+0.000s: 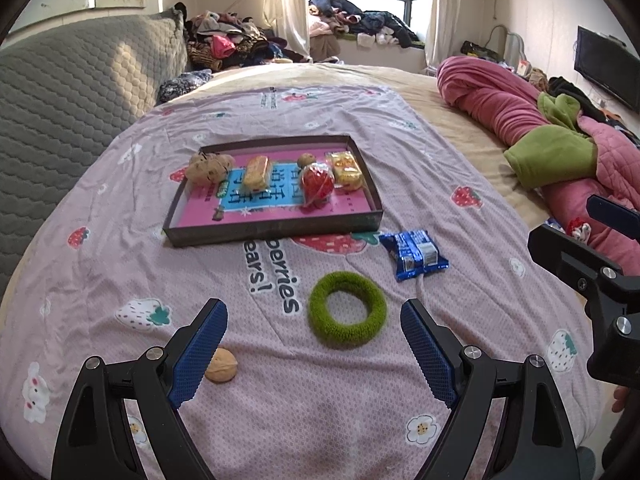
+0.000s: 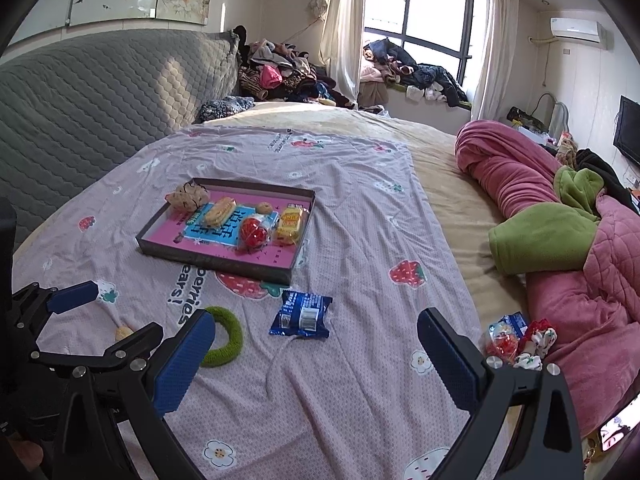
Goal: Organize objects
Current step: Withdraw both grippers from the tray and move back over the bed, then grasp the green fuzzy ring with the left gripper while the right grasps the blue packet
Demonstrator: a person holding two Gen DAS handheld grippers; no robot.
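A shallow dark tray (image 1: 276, 227) (image 2: 208, 258) with a pink floor lies on the pink sheet. It holds a brown scrunchie (image 1: 208, 166), two wrapped cakes (image 1: 256, 172) (image 1: 347, 169), a red wrapped item (image 1: 318, 184) and a walnut (image 1: 307, 158). In front of the tray lie a blue snack packet (image 1: 414, 254) (image 2: 302, 314), a green fuzzy ring (image 1: 347, 309) (image 2: 228, 336) and a loose walnut (image 1: 222, 366) (image 2: 124, 333). My left gripper (image 1: 314, 320) is open just short of the ring. My right gripper (image 2: 316, 336) is open near the blue packet.
A rolled pink and green quilt (image 2: 560, 240) lies along the bed's right side. Small wrapped items (image 2: 516, 340) lie beside it. A grey padded headboard (image 1: 72, 88) is at the left. Clothes are piled by the window (image 2: 400, 64).
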